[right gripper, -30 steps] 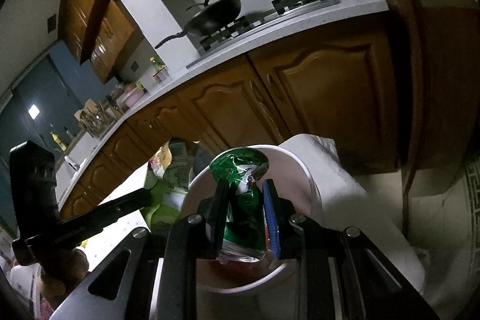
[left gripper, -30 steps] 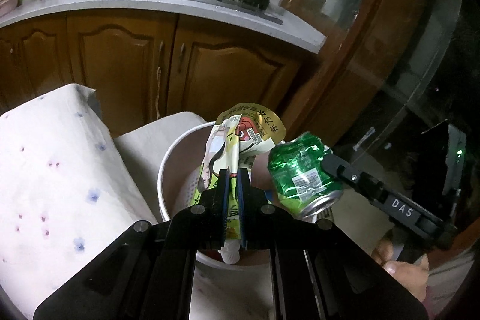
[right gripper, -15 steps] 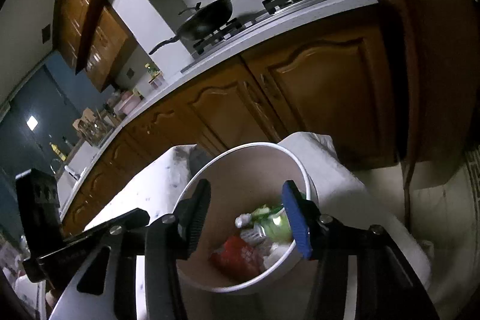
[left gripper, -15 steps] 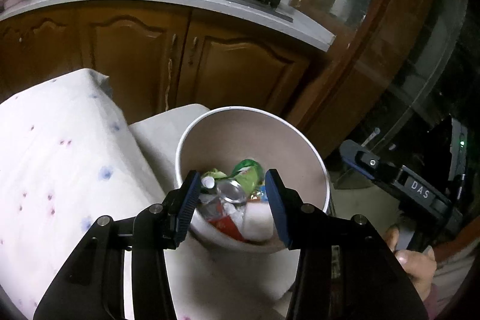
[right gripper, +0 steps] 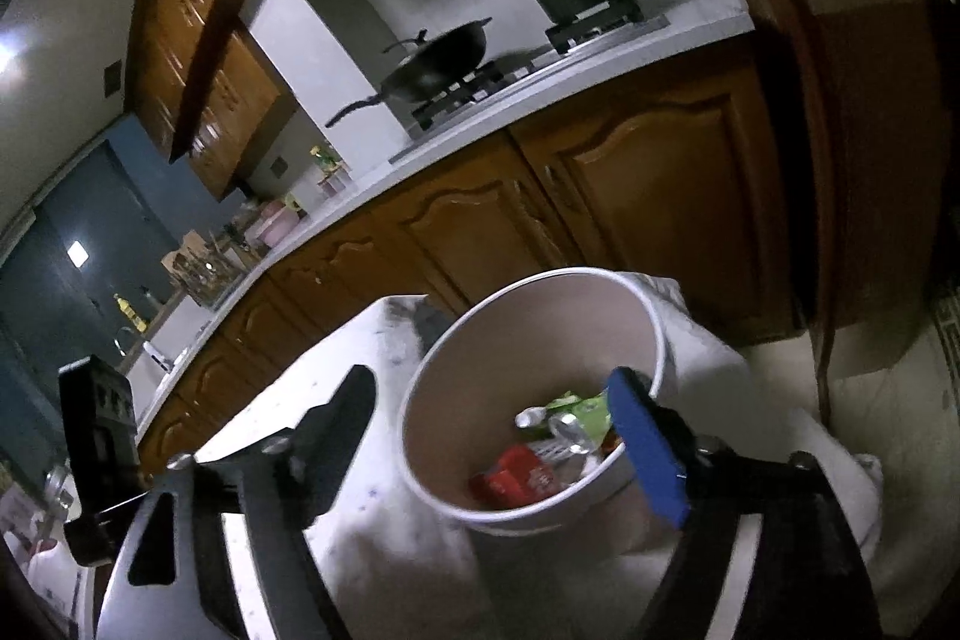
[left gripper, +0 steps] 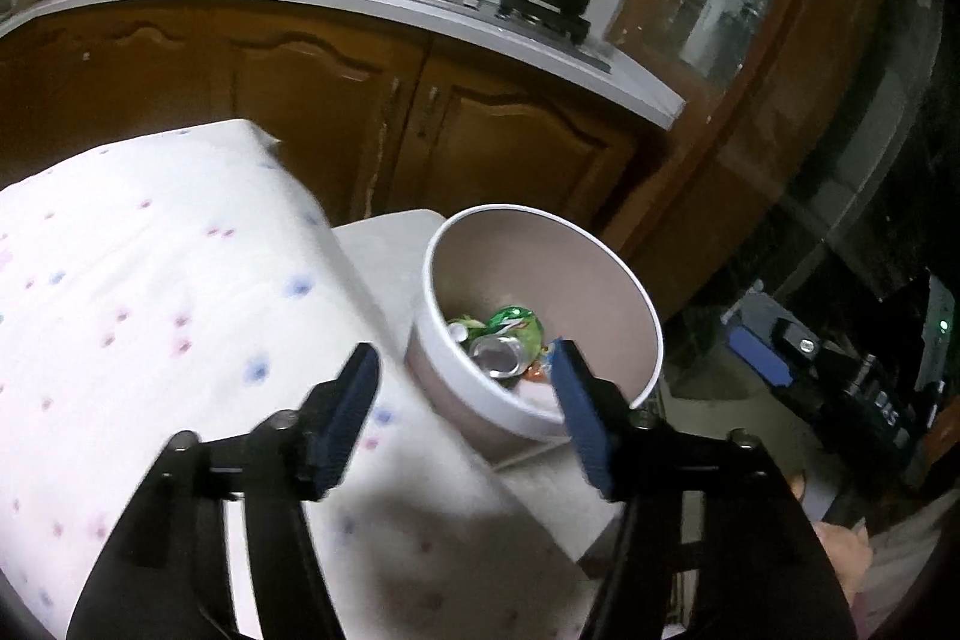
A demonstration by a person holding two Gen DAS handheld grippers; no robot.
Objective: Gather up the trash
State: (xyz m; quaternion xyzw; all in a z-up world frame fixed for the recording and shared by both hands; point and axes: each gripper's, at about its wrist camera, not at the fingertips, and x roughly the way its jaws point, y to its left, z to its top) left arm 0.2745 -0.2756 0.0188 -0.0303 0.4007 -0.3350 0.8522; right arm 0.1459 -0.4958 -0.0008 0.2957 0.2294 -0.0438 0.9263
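Left fingers (left gripper: 462, 403): spread wide, nothing between them; they have just been opening.
Right fingers (right gripper: 498, 439): spread wider, empty; also just opening.
Trash bin (left gripper: 651, 334): white, round, at 12 o'clock from both pairs, beside the cloth-covered tabletop (left gripper: 150, 292).
Green can (left gripper: 507, 340): lies in the bin on its side, mouth toward the left camera.
Red wrapper (right gripper: 519, 478): lies on the bin floor.
Nearer hand: cannot tell.
Judgement: deposit done; further trash is not in view.
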